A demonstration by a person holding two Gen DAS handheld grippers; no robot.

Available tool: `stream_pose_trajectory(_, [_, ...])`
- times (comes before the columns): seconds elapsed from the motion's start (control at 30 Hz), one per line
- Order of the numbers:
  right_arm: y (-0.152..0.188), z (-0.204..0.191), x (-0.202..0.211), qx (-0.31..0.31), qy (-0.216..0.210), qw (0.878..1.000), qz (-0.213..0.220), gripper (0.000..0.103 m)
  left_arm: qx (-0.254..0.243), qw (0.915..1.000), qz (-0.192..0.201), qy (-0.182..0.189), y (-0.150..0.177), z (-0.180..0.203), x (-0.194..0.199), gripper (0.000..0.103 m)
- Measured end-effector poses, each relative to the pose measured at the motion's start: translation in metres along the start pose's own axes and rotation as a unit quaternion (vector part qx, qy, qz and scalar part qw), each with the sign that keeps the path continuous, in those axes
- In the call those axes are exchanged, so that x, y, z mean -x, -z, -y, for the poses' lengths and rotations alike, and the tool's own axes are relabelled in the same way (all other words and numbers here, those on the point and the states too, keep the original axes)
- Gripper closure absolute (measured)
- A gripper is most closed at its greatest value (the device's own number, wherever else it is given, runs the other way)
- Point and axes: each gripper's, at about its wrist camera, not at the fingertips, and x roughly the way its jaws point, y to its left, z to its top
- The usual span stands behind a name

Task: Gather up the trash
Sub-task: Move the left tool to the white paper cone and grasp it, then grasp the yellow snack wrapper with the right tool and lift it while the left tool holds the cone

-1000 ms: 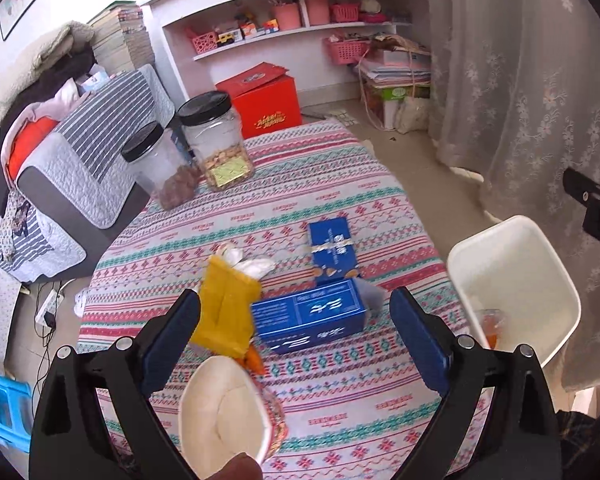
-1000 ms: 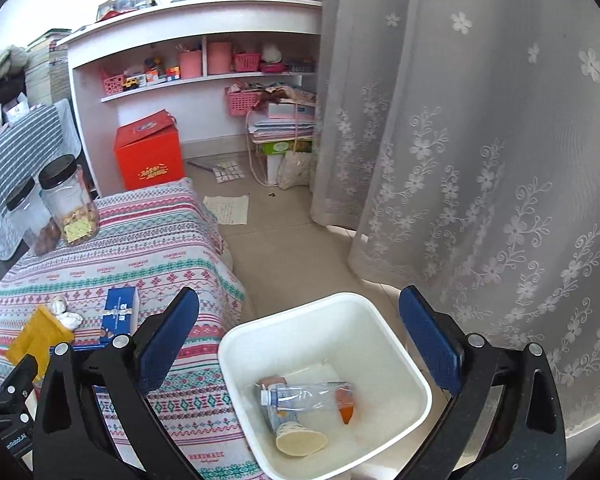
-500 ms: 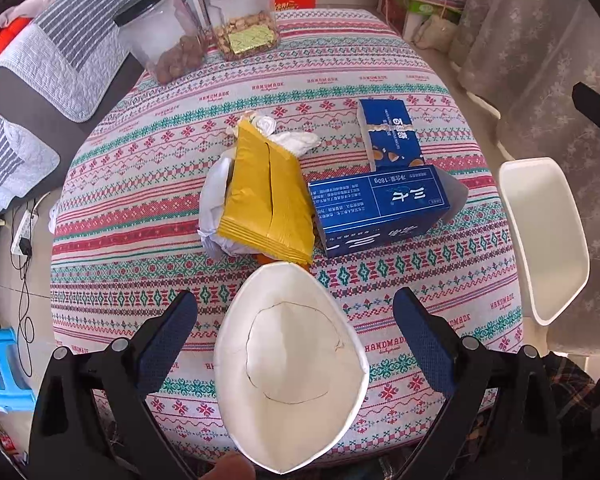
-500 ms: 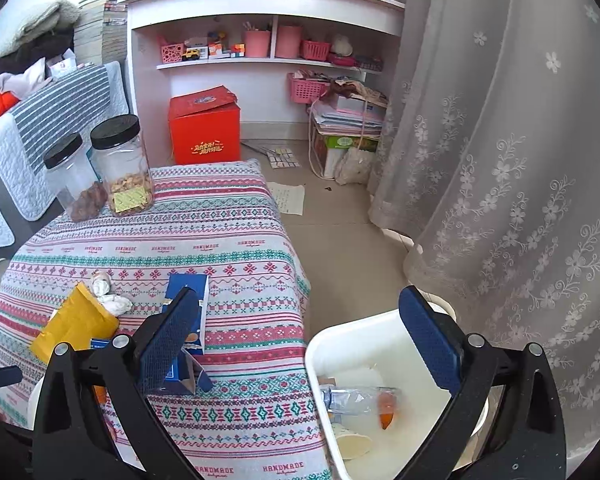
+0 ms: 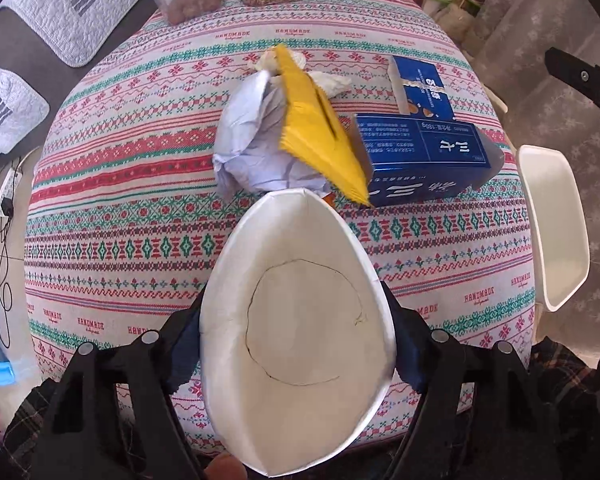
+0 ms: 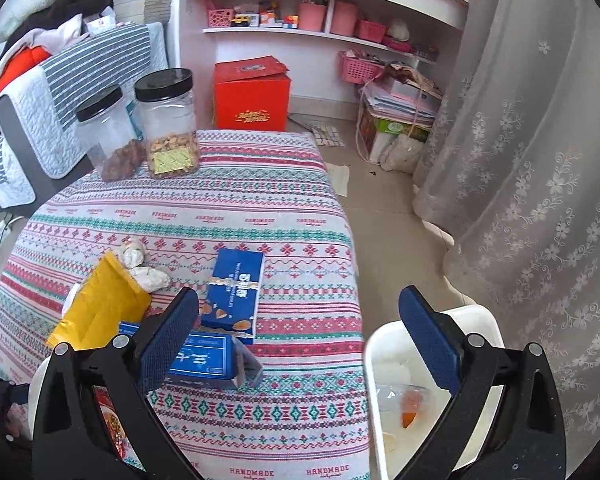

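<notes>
A white paper cup (image 5: 300,320) stands at the near edge of the round table, seen from above. My left gripper (image 5: 296,340) points steeply down over it; its jaws are closing, and both blue pads (image 5: 186,344) touch the cup's sides. Behind the cup lie crumpled white paper (image 5: 252,140), a yellow packet (image 5: 320,136) and two blue boxes (image 5: 420,156). My right gripper (image 6: 300,332) hangs open and empty over the table's right edge, between the blue boxes (image 6: 236,288) and the white bin (image 6: 380,340).
The bin (image 5: 556,220) stands on the floor right of the table and holds a crushed bottle (image 6: 408,404). Two black-lidded jars (image 6: 168,120) stand at the table's far side. A curtain (image 6: 520,160) hangs on the right, and a red box (image 6: 252,96) sits below the shelves.
My left gripper tipped downward and sank over the paper cup, and its jaws narrowed onto the cup's sides. My right gripper swung left from above the bin toward the table.
</notes>
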Motion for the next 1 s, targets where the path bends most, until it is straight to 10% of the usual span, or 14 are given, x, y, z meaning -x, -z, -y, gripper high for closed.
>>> stream_pose_trajectory(0.43, [0.005,-0.105,-0.020,0.087,-0.181,0.977,-0.072,0.007,0.134,0.9857,0.103,-0.003,-0.012,-0.122,0.054,0.043])
stream_pose_trajectory(0.77, [0.017,-0.147,-0.038,0.105,-0.208,0.963,-0.133,0.008,0.174,0.9788,0.109,0.009,-0.020,-0.154,0.045,0.042])
stream_pose_trajectory(1.0, [0.017,-0.140,-0.051,0.097,-0.196,0.964,-0.151,0.062,0.168,0.9791,0.113,0.013,-0.020,-0.154,0.045,0.042])
